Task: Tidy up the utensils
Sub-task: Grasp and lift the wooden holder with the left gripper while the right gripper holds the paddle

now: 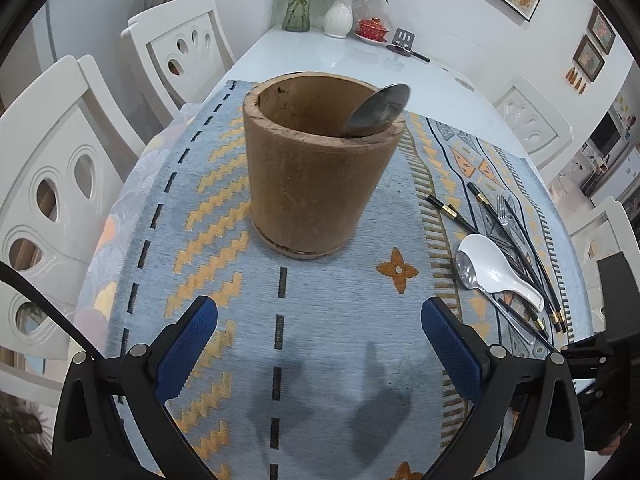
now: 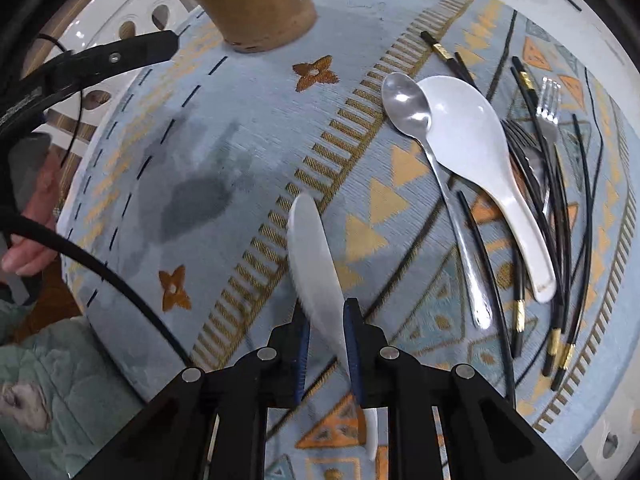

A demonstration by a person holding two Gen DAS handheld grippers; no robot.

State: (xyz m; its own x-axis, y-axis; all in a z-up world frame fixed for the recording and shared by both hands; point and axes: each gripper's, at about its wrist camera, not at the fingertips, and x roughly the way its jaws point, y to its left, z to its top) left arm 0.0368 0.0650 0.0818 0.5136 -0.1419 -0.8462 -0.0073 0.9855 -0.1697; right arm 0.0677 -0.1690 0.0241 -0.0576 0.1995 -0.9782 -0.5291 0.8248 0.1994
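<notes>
A brown wooden holder (image 1: 316,176) stands upright on the patterned mat, with a metal spoon (image 1: 380,110) leaning inside against its rim. My left gripper (image 1: 319,312) hangs open in front of it, nothing between its fingers. My right gripper (image 2: 326,312) is shut on a white serrated plastic knife (image 2: 310,240), lifted over the mat with the blade pointing away. To the right lie a white ceramic spoon (image 2: 476,152), a metal spoon (image 2: 408,104), forks (image 2: 550,108) and several black chopsticks (image 2: 520,280). The holder (image 2: 248,0) is at the far left in the right wrist view.
White chairs (image 1: 60,200) stand along the table's left side and more on the right. At the far end are a glass vase (image 1: 297,4), a white vase (image 1: 339,16), a red teacup (image 1: 374,28) and a spatula (image 1: 402,40). A hand (image 2: 32,232) shows at the left.
</notes>
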